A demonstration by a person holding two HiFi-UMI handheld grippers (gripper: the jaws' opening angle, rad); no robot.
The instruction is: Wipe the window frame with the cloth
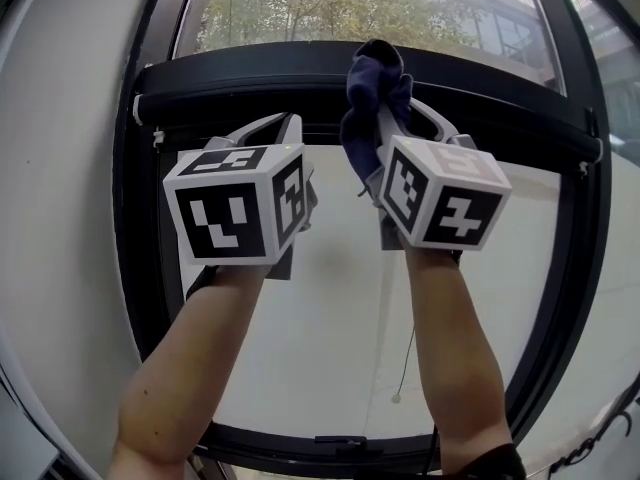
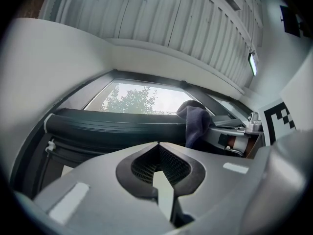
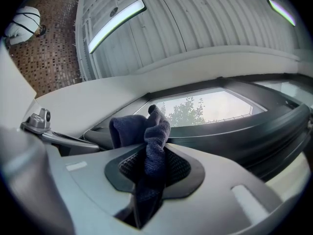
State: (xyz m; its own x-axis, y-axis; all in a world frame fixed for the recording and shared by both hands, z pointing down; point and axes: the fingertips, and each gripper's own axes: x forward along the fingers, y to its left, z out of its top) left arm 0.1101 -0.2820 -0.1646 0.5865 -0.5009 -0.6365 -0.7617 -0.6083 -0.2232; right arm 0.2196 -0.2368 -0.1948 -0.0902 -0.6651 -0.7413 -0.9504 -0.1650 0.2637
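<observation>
The black window frame (image 1: 140, 268) fills most of my head view, and it curves round a wide opening. Its upper pane (image 1: 330, 8) shows green trees and a building outside. Below that, a white panel (image 1: 330, 298) covers the lower part of the opening. A dark crossbar (image 1: 230, 78) with white end caps runs from side to side between the pane and the panel.

My forearms (image 1: 200, 368) reach up in front of the white panel, side by side, each ending in a marker cube (image 1: 235, 203) on its tool.

My left tool (image 2: 157, 146) points at the crossbar, left of the other. Its jaws meet at the tips with nothing between them.

My right tool (image 3: 155, 155) is clamped on the dark blue cloth (image 3: 155, 131). The fabric is pinched between the two jaws; a bunch stands up past the tips and a tail hangs down behind them. In the head view the cloth (image 1: 375, 78) lies across the crossbar, near its middle, and its top reaches the bar's upper edge. Whether it presses on the bar I cannot tell. From the left tool the cloth (image 2: 195, 121) shows just to the right, draped beside the bar.

A thin cord (image 1: 405, 358) hangs down in front of the white panel, ending in a small bead.
</observation>
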